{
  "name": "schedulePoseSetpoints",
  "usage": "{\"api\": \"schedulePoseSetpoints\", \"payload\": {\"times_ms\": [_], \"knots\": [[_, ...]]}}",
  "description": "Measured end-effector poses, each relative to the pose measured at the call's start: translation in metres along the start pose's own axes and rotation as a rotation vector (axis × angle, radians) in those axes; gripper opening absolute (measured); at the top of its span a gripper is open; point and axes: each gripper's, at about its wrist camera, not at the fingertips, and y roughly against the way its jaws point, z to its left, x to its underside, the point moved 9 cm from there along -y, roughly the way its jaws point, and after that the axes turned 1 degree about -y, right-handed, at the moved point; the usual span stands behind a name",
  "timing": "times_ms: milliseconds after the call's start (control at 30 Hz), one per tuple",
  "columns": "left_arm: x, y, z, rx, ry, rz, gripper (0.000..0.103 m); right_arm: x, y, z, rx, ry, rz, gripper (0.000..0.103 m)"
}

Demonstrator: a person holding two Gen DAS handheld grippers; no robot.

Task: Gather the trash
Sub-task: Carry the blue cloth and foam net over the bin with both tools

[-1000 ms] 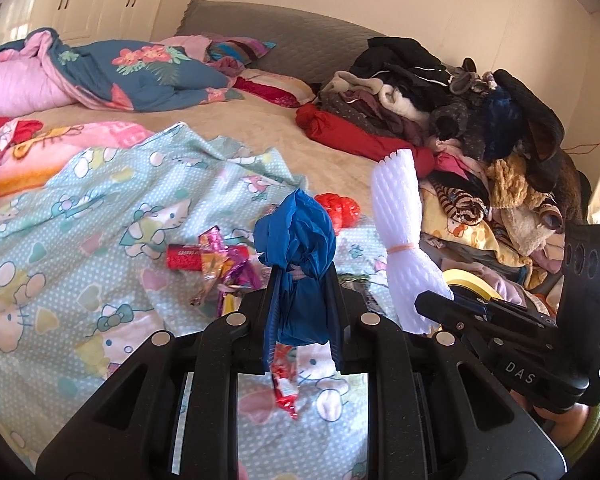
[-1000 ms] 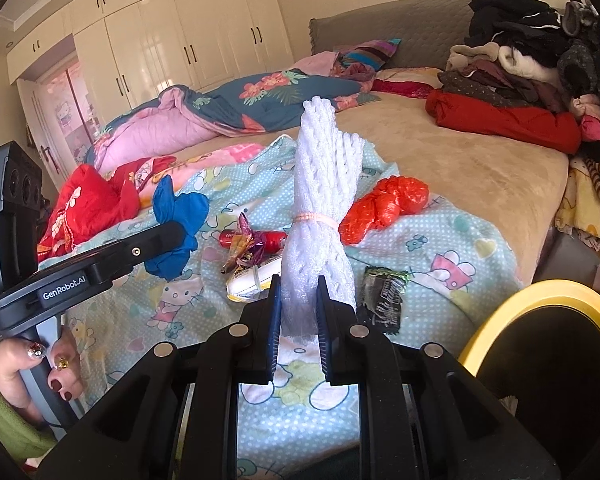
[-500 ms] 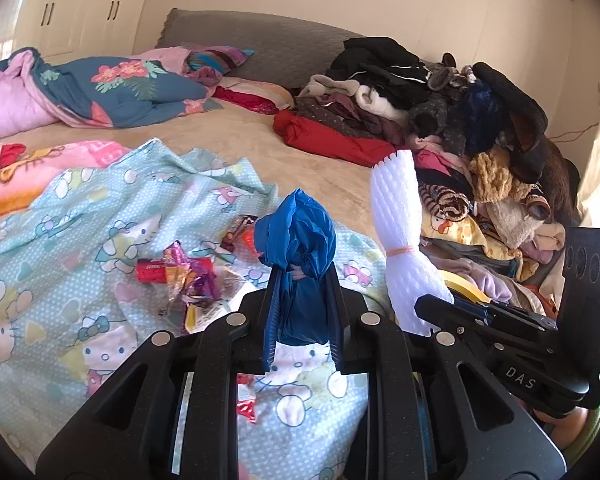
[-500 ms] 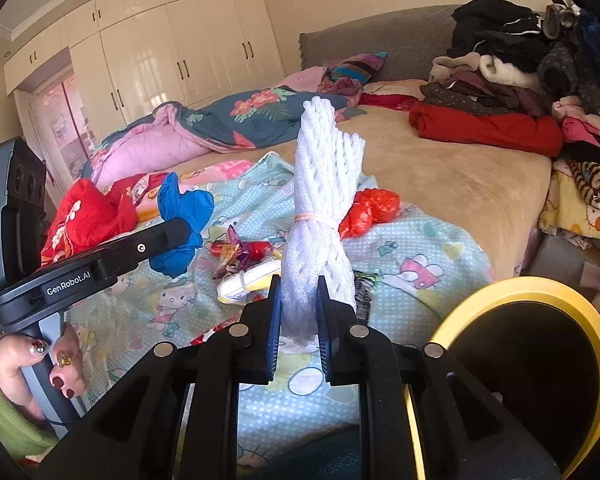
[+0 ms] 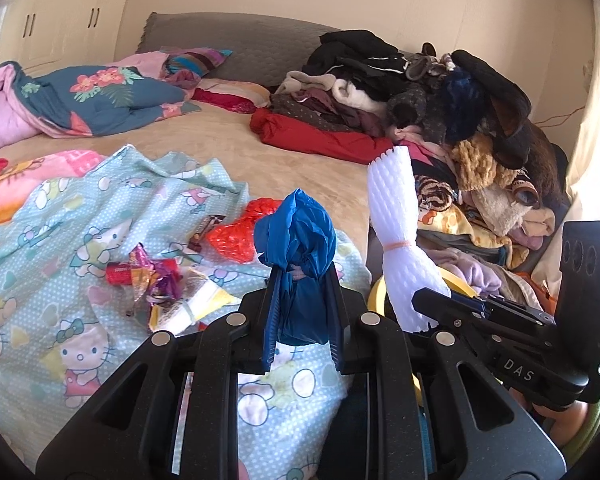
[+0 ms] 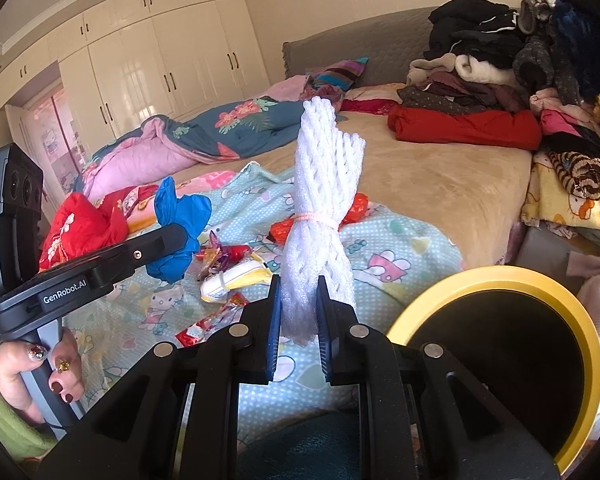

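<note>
My left gripper (image 5: 302, 280) is shut on a crumpled blue plastic bag (image 5: 298, 240), held above the bed's near edge; it also shows in the right wrist view (image 6: 180, 216). My right gripper (image 6: 298, 292) is shut on a bundle of white foam netting (image 6: 320, 208) tied with a pink band, which also shows in the left wrist view (image 5: 396, 232). A yellow-rimmed bin (image 6: 496, 356) stands low at the right of my right gripper. Candy wrappers (image 5: 152, 276), a red plastic bag (image 5: 236, 236) and a white-yellow packet (image 6: 236, 278) lie on the Hello Kitty sheet (image 5: 60, 240).
A tall pile of clothes (image 5: 440, 92) sits at the bed's right side. Quilts and pillows (image 5: 92, 96) lie at the back left. Wardrobe doors (image 6: 160, 60) stand behind. The beige bed surface (image 6: 440, 184) lies between them.
Both grippers have drawn back toward the bed's near edge with their loads still held. The yellow bin fills more of the right wrist view.
</note>
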Motion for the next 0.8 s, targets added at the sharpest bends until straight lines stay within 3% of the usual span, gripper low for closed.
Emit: {"api": "schedulePoseSetpoints", "payload": {"times_ms": [800], "knots": [[0.003, -0.021, -0.056, 0.072, -0.066, 0.017, 0.014, 0.015, 0.030, -0.052, 0.064, -0.082, -0.021, 0.016]]}}
